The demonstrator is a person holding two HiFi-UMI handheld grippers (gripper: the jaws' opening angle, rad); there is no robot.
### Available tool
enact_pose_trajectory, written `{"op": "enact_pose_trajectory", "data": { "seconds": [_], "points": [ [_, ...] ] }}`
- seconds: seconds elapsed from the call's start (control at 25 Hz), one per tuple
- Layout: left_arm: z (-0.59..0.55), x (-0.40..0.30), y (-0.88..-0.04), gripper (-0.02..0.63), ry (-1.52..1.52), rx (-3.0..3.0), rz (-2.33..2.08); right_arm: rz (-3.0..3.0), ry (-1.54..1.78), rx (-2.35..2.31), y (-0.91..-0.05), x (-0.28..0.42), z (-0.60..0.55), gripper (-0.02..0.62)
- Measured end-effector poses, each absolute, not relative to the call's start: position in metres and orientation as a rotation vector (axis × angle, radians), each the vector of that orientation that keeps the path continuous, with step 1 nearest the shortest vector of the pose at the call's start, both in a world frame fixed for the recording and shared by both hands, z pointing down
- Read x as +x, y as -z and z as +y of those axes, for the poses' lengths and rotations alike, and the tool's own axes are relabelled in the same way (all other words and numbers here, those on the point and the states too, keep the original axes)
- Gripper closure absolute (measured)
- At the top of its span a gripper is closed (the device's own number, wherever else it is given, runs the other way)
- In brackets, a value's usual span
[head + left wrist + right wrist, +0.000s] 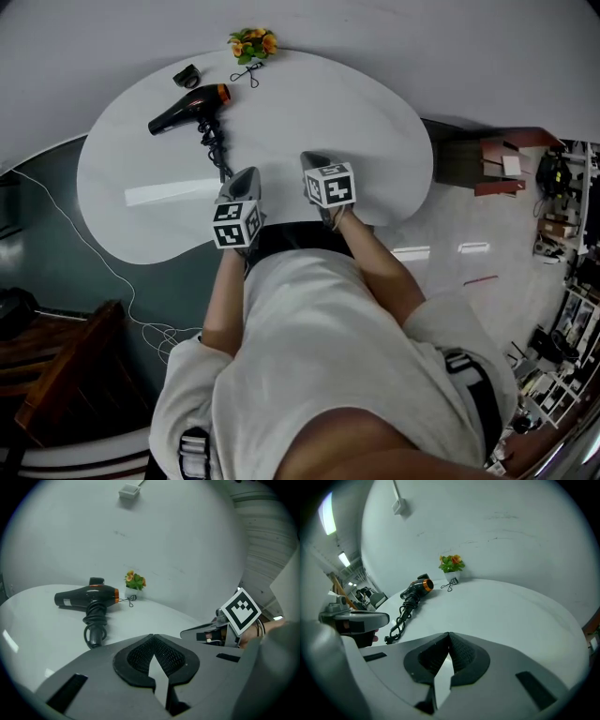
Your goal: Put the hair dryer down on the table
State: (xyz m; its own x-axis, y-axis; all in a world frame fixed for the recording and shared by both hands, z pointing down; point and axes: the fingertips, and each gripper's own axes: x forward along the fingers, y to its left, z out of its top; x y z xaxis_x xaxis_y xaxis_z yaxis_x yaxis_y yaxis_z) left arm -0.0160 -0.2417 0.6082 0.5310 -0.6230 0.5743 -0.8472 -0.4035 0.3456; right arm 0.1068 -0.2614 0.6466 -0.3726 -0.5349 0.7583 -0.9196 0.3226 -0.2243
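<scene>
Furniture of dark wood and a thin white cable lie on the dark floor at left. The white, rounded counter carries the black hair dryer, which lies on its side near the far left edge. Its cord is bunched beside it, and its pale label is too small to read. A potted flower stands at the far rim. The left gripper and right gripper hover over the near edge, both with fingers pressed together on nothing. Cluttered shelves fill the right.

Black hair dryer with an orange band (cord black too); white table; orange flowers, green leaves; black-and-white squared marker cubes.
</scene>
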Motion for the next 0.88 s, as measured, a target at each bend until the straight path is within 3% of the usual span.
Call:
{"op": "enact_pose_trajectory", "data": {
  "seconds": [0.36,0.88],
  "points": [
    [-0.25,0.029,-0.564,0.589,-0.449,2.281,-1.188,-2.123,-0.636,1.414,-0.595,0.143,-0.267,0.598],
    [-0.281,0.059,-0.441,0.589,-0.207,2.504,-1.271,-2.367,-0.321,1.676,-0.442,0.168,-0.296,0.598]
  ]
}}
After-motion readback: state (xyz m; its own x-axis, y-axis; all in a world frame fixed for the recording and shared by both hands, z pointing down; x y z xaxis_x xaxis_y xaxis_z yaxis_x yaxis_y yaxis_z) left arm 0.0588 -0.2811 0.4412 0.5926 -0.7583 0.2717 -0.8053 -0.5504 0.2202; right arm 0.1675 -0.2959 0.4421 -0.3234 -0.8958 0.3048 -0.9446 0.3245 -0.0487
